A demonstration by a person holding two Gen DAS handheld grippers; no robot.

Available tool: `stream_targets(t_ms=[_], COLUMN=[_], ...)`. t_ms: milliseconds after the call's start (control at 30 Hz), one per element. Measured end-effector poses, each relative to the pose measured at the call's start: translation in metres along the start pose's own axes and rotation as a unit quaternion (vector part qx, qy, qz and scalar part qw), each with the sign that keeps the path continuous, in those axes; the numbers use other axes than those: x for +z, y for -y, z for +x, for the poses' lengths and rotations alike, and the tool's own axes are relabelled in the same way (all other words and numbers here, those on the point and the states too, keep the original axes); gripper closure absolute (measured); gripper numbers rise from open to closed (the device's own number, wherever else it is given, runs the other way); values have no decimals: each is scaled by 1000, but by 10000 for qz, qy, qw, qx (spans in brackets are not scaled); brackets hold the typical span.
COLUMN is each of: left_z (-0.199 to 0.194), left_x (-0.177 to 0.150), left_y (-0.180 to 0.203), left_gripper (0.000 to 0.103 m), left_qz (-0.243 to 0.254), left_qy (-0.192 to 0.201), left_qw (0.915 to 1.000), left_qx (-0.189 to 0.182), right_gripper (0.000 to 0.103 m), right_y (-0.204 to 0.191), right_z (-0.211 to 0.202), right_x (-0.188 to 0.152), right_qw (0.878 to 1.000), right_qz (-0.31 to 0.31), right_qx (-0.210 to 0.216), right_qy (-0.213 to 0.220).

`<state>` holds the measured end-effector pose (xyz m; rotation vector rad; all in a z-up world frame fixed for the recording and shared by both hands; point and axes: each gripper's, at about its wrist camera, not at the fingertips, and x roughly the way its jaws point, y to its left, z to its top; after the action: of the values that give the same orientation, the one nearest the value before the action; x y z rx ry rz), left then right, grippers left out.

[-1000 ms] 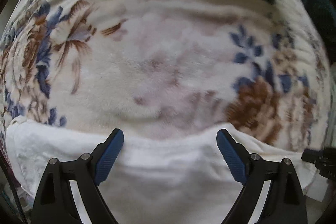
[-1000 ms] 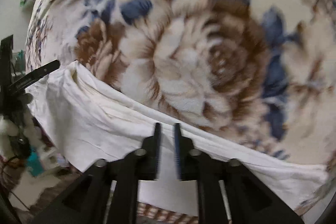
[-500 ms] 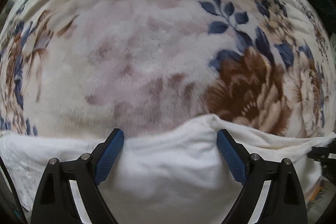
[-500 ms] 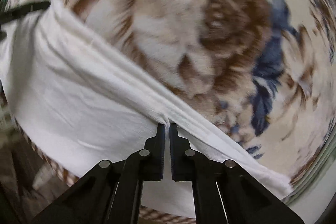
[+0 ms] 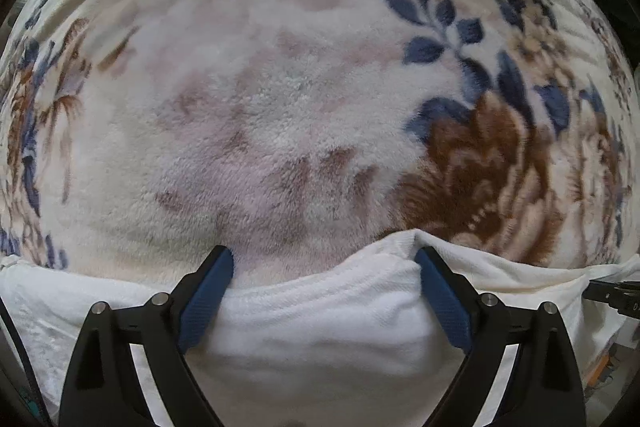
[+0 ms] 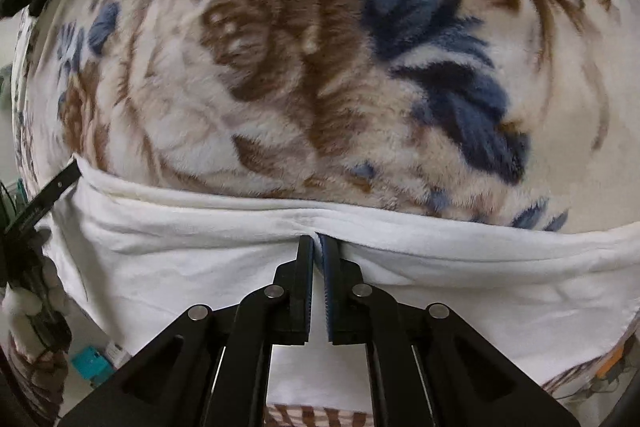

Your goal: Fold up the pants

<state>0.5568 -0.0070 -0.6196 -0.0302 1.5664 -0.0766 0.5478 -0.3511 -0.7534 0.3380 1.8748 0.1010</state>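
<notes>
Both hands had carried the white pants (image 6: 192, 267) forward over the floral blanket (image 5: 304, 115), the right gripper (image 6: 318, 247) sweeping sideways.

The right gripper's jaws, newly closed, were clenched on the pants' top edge. The left gripper (image 5: 324, 287) stood spread wide, its blue pads (image 5: 206, 291) straddling a bunched fold without pinching it. The edge ran crosswise between the two hands, with the cloth hanging toward the cameras. Judging by this, only the right hand could pull the fold.
</notes>
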Motion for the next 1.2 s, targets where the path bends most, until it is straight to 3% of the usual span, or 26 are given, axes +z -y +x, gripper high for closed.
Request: stream_targets(t_ms=[33,67,100,133,167,300,367,433,533,633,733,833,900,933,967,1000,1033,1067,1100,1200], left_z=[-18,-27,-37,-49,-55,-76,-83,-87,-78,-73,-61,-51,-44,-40,-37,-31,-25,-23,-20,-11], left_x=[-8,-11,-12,-15,-16,-30,-42,-56,-84,-117,-133,-143,-146,-146,-147,-148,-148,-148,-148,-146], left_y=[10,14,15,17,19,23,25,28,40,62,78,92,101,104,105,105,104,103,104,110], left_gripper=[9,9,9,9,9,9,9,9,9,9,9,9,9,9,9,9,9,9,9,8], left_qz=[8,19,35,60,71,17,-122,-191,-299,-238,-178,-200,-220,-289,-358,-495,-715,-798,-860,-741], left_qy=[24,63,113,189,214,145,235,383,224,72,-79,-170,-205,-235,-278,-374,-479,-495,-476,-403], left_qw=[10000,10000,9999,9998,9997,9999,9996,9991,9993,9997,9998,9996,9995,9993,9989,9979,9959,9952,9949,9964], left_qx=[-24,-24,-30,-33,-26,-82,-83,16,-66,44,76,36,13,-43,-104,-203,-278,-268,-228,9], right_gripper=[88,67,32,19,14,14,14,14,14,14,14,14,12,12,13,17,25,48,62,61], right_y=[2,4,9,18,25,67,103,129,191,237,270,291,308,315,317,319,319,319,318,325], right_z=[-9,-19,-30,-47,-56,-87,-93,-88,-66,-35,-13,-1,13,17,17,15,11,9,12,24], right_x=[-4,-8,-14,-22,-30,-84,-128,-170,-232,-268,-282,-274,-264,-263,-263,-264,-265,-265,-263,-250], right_qw=[9999,9995,9986,9964,9945,9792,9608,9407,8979,8540,8126,7965,7786,7573,7462,7377,7212,7160,7145,7352], right_qz=[88,199,325,511,629,1356,1968,2483,3451,4140,4390,4376,4475,4588,4598,4560,4387,4214,4109,3930], right_qx=[85,200,310,446,551,856,895,951,1075,1492,2062,2293,2658,2894,2997,3104,3393,3549,3644,3674], right_qy=[32,130,285,509,630,1245,1735,2108,2513,2775,3231,3486,3505,3637,3768,3891,4151,4288,4334,4123])
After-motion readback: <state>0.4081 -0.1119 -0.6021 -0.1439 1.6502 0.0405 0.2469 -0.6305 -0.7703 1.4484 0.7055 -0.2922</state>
